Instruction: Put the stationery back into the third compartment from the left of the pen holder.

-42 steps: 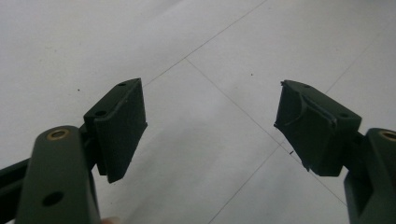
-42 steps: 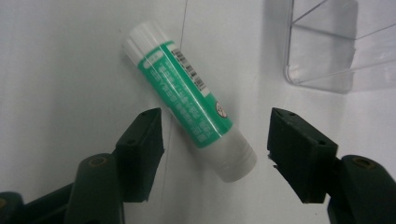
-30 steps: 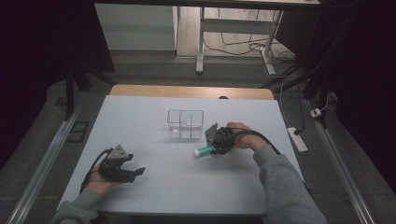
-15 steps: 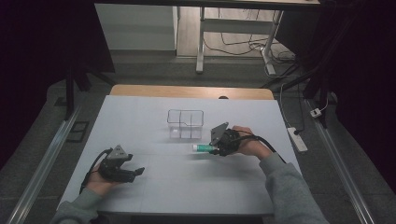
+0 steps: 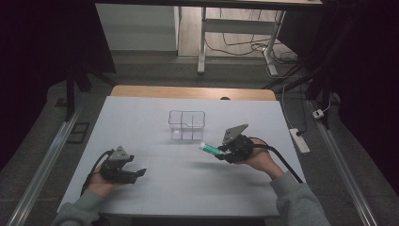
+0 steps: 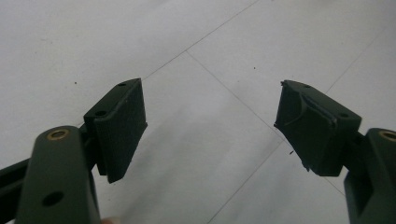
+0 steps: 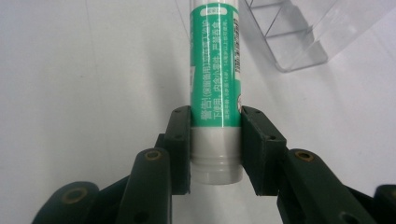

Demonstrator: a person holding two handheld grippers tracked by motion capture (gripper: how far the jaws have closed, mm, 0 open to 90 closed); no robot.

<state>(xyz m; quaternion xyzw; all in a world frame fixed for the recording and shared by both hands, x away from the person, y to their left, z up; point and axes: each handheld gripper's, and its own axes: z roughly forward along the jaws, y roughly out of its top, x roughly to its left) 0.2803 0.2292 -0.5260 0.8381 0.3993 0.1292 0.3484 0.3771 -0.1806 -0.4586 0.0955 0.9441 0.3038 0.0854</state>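
Now | right gripper [image 7: 215, 140] – jaws clamp green tube [image 7: 215, 65], top cut off | left gripper [image 6: 210, 126] – jaws apart, seemingly empty

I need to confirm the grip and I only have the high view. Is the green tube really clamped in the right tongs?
Observer: Yes. In the right gripper view both pads press the green tube just above its grey cap end.
Operator: Anything printed on it?
Observer: White lettering runs lengthwise along the green label.
Operator: How near is the clear organizer?
Observer: The clear organizer lies past the tube's far end, off to one side, apart from it.
Operator: And the left tongs?
Observer: The left tongs stand wide open over the bare white table, nothing between them.
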